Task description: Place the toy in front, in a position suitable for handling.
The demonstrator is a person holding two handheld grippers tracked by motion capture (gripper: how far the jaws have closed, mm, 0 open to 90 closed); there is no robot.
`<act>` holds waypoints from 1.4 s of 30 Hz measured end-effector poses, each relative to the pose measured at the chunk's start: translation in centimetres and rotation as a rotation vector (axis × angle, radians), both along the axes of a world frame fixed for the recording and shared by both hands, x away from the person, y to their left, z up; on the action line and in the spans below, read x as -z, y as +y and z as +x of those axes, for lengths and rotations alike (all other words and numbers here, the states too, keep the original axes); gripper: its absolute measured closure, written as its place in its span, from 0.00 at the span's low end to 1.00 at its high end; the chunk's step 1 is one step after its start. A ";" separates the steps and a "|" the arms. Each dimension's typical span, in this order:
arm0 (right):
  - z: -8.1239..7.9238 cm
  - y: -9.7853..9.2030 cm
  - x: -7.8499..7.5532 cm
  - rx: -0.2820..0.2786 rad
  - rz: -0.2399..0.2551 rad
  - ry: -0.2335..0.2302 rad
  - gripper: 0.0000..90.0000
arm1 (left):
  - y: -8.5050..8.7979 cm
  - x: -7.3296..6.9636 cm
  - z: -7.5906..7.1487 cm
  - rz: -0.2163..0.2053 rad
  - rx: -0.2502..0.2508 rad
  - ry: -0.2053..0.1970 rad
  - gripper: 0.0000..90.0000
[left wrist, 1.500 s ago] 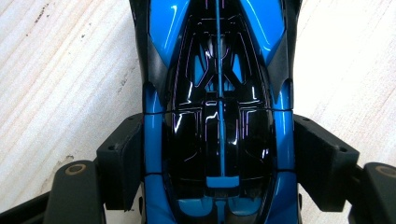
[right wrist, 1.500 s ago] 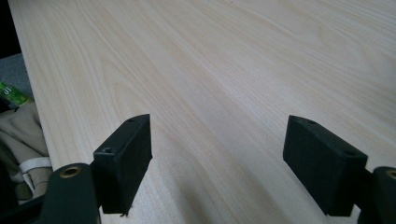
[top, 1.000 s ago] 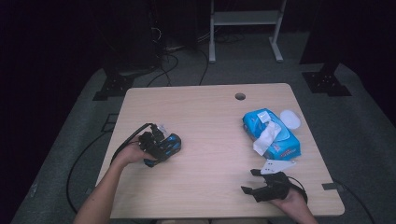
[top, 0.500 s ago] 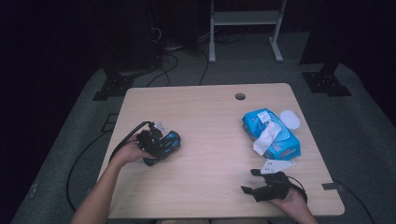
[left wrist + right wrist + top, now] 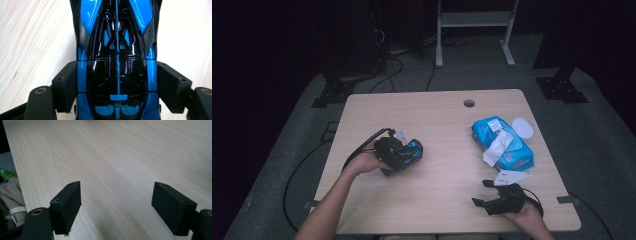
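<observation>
Carrying: we hold the blue toy car [image 5: 117,62] clamped across its flanks in the left gripper [image 5: 404,154], left of the wipes pack [image 5: 504,145]; keep it level. Right gripper [image 5: 492,195]: jaws spread, empty.

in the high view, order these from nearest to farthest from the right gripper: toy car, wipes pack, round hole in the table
From the right gripper, at the table's near right edge:
1. wipes pack, just beyond it on the right side.
2. toy car, across the table in the left gripper.
3. round hole, by the far edge.
</observation>
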State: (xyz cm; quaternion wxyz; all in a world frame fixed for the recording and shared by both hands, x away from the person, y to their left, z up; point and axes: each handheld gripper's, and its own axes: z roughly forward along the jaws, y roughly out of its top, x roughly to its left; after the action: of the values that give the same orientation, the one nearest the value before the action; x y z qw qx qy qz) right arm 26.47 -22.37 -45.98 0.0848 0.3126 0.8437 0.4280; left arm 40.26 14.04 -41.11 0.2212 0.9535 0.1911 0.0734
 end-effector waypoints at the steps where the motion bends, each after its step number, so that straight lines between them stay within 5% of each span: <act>1: 0.0 -0.1 0.0 0.002 0.002 -0.001 0.25 | -0.5 -0.1 -0.1 0.004 0.016 -0.001 0.29; 22: -0.1 -0.6 -0.3 0.015 0.012 -0.011 0.25 | -8.1 0.7 -2.6 0.021 0.198 -0.007 0.29; 42: -0.1 -0.7 -0.3 0.018 0.018 -0.015 0.25 | -10.2 2.9 -3.5 0.059 0.256 0.023 0.29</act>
State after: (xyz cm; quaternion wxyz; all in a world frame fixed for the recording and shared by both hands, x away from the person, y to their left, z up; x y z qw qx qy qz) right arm 26.34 -23.05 -45.67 0.0921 0.3180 0.8363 0.4369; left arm 36.79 3.82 -44.01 0.1982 0.9770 0.0680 0.0393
